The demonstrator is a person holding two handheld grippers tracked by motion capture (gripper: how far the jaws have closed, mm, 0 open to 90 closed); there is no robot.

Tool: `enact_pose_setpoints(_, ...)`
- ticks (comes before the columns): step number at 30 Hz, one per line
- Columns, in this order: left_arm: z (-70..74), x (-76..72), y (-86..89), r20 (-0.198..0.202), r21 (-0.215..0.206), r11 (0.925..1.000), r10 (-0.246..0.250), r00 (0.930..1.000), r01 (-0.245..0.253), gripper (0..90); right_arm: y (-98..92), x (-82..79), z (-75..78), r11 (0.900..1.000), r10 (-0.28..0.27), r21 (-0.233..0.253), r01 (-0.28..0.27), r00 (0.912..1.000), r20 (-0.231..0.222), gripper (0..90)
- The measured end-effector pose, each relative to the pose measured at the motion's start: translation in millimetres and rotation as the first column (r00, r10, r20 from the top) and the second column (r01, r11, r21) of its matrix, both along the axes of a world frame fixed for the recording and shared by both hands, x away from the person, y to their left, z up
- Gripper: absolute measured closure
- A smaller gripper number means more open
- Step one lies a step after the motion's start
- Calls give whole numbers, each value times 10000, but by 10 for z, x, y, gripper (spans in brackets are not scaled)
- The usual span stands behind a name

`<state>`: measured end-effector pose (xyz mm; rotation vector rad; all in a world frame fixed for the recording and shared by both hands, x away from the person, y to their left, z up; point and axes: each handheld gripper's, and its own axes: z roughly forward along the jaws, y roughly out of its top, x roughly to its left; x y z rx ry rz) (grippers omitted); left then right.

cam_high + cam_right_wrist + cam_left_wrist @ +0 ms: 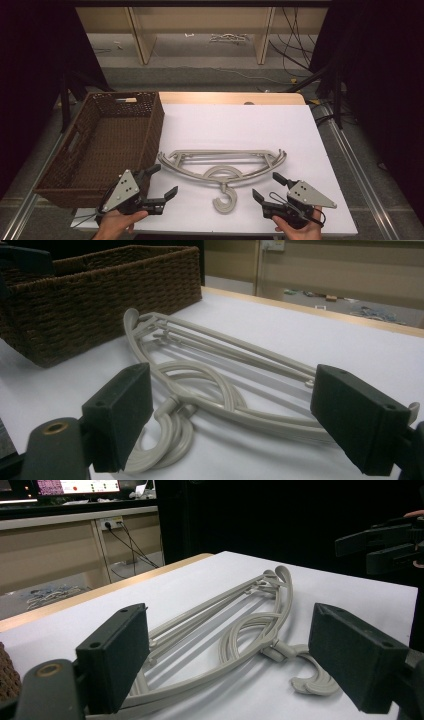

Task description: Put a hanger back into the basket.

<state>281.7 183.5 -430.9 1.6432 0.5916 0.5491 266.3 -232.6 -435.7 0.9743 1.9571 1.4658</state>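
Observation:
Grey plastic hangers [222, 167] lie stacked flat on the white table, hooks toward the near edge; they also lie ahead of the jaws as hangers [235, 625] and hangers [210, 370]. My left gripper [162, 181] hovers near the front left, open and empty, beside the basket. My right gripper [267, 186] stands open and empty at the front right, close to the hook [224, 200]. In the left gripper view my left gripper [245, 655] frames the hangers, and in the right gripper view my right gripper [235, 415] frames them too.
A dark brown woven basket [75, 165] sits at the table's left, seen as basket [100, 290]. The white tabletop [240, 125] stretches behind the hangers. Wooden shelf legs and cables lie on the floor beyond the far edge.

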Motion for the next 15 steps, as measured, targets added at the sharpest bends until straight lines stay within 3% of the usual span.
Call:
enact_pose_setpoints(2, -4, -3, -9, 3, 136, 9999, -60, 10000, 60, 162, 2, 0, 0, 10000, 23, -15, -23, 10000, -35, 181)
enact_pose_setpoints(7, -11, -1, -27, -17, -8, 9999, -161, 9999, 161, 162, 12, 17, -13, 10000, 88, -16, -88, 10000, -40, 189)
enact_pose_setpoints(9, -9, -4, -24, -77, 72, 9999, -107, 9999, 108, 162, 11, 17, -4, 9997, 148, -191, -153, 9996, -258, 192)
enact_pose_setpoints(11, -6, -2, -23, -80, 61, 9999, -107, 9999, 108, 162, 26, 37, -20, 9997, 192, -123, -193, 9998, -100, 197)
enact_pose_setpoints(13, -6, -2, -26, -49, 78, 9999, -113, 9999, 114, 162, 23, 33, -9, 9981, 259, -545, -277, 9991, -346, 206)
enact_pose_setpoints(14, -6, -3, -27, -47, 147, 9998, -113, 9999, 114, 162, 31, 61, -14, 9953, 362, -888, -375, 9992, -154, 211)
enact_pose_setpoints(15, -7, -4, -31, -58, 151, 9998, -147, 9999, 148, 162, 31, 61, -14, 9953, 362, -888, -375, 9992, -154, 211)
